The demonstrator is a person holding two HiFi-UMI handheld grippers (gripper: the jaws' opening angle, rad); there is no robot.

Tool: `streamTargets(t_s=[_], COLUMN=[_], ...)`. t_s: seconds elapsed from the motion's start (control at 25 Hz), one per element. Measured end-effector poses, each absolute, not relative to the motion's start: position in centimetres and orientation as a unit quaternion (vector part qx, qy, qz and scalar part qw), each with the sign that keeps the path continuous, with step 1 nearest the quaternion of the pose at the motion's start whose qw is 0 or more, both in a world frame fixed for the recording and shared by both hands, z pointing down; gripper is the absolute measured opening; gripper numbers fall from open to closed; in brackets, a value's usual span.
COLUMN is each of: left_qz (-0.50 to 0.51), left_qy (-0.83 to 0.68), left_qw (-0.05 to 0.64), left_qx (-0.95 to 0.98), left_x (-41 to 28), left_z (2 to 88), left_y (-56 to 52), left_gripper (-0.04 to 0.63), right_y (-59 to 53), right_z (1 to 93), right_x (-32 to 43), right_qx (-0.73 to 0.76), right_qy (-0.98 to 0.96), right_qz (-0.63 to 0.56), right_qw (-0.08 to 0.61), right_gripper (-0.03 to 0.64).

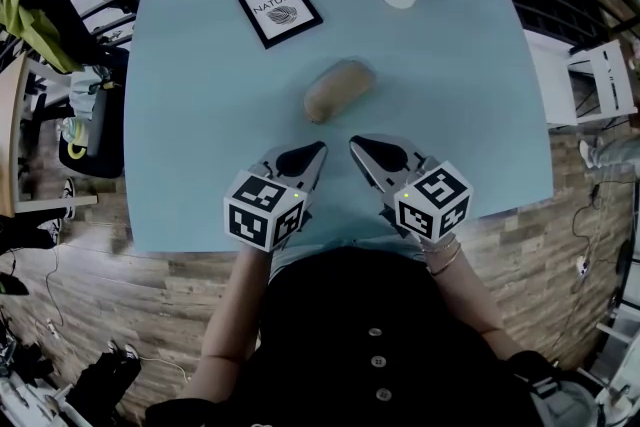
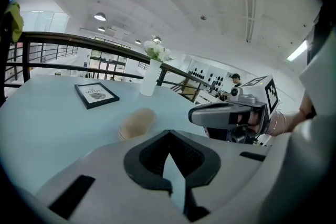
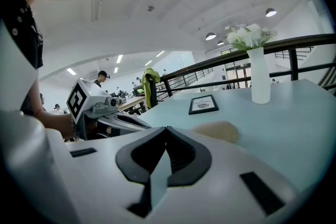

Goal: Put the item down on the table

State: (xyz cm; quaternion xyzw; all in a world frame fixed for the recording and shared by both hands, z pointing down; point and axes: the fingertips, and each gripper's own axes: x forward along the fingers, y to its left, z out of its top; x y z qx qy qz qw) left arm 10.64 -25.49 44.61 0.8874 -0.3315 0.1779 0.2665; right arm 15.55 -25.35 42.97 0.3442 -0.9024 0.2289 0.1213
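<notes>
item: brown oblong item, perhaps a bread roll, lay loose on the table; nothing touched it.
left gripper: jaws together, holding nothing.
right gripper: jaws together, holding nothing.
bearing: item sat just ahead of both tips, apart from each.
long axis: ran near-left to far-right.
nearer side: left gripper, to the item's near end; margin slight.
status: judged already set down.

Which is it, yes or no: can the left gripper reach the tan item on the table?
Probably yes. The tan item lies ahead of the left gripper on the table, nothing between them; its shut jaws would need opening first.
</notes>
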Motion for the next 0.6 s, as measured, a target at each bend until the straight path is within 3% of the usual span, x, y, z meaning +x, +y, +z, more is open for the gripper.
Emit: streamTargets(t_s=[0.6], left_qz=[0.187], left_qy=[-0.325], left_qw=[0.27], left_qx=[0.887], left_x=[10.78], left_z=[45.01], left_y=[-25.52], left_gripper=[0.017], right_y=[-25.22], right_z=[43.67], right_x=[15.6], right_qx=[0.336], right_qy=[-0.901], right_qz=[0.236], right_qw=[0.142], right_gripper=[0.005])
